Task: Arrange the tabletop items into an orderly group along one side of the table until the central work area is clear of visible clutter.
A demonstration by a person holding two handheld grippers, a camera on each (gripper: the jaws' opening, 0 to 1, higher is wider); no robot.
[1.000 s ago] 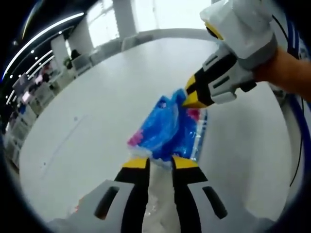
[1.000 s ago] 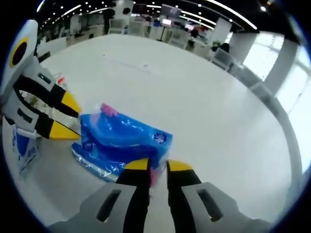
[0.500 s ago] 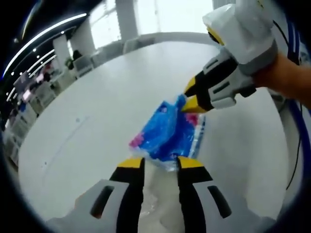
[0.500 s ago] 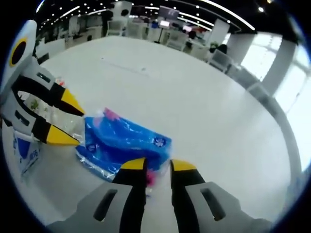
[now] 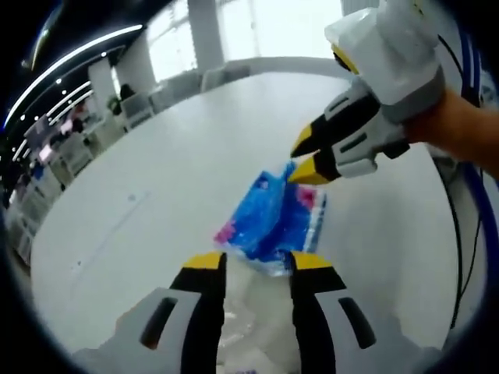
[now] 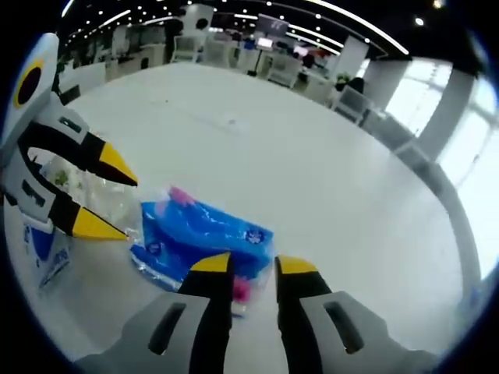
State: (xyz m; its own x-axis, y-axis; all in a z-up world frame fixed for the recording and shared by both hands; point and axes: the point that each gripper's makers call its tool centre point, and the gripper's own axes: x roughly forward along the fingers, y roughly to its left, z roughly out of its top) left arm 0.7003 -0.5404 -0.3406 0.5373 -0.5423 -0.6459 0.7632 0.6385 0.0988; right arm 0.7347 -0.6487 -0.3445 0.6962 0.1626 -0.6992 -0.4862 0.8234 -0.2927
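- Two grippers noted: we find the left gripper (image 5: pixel 252 263) with jaws parted and nothing between them.
- We find the right gripper (image 6: pixel 247 265) likewise released, jaws apart.
- Blue tissue pack (image 5: pixel 274 222) lies flat on the white counter (image 5: pixel 156 195), just ahead of both sets of jaws.
- Clear plastic wrapping (image 6: pixel 93 191) lies beside the pack.

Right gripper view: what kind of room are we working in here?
Likely an open-plan office: a big white table, rows of desks with monitors beyond it, strip ceiling lights, and chairs along the far edge.
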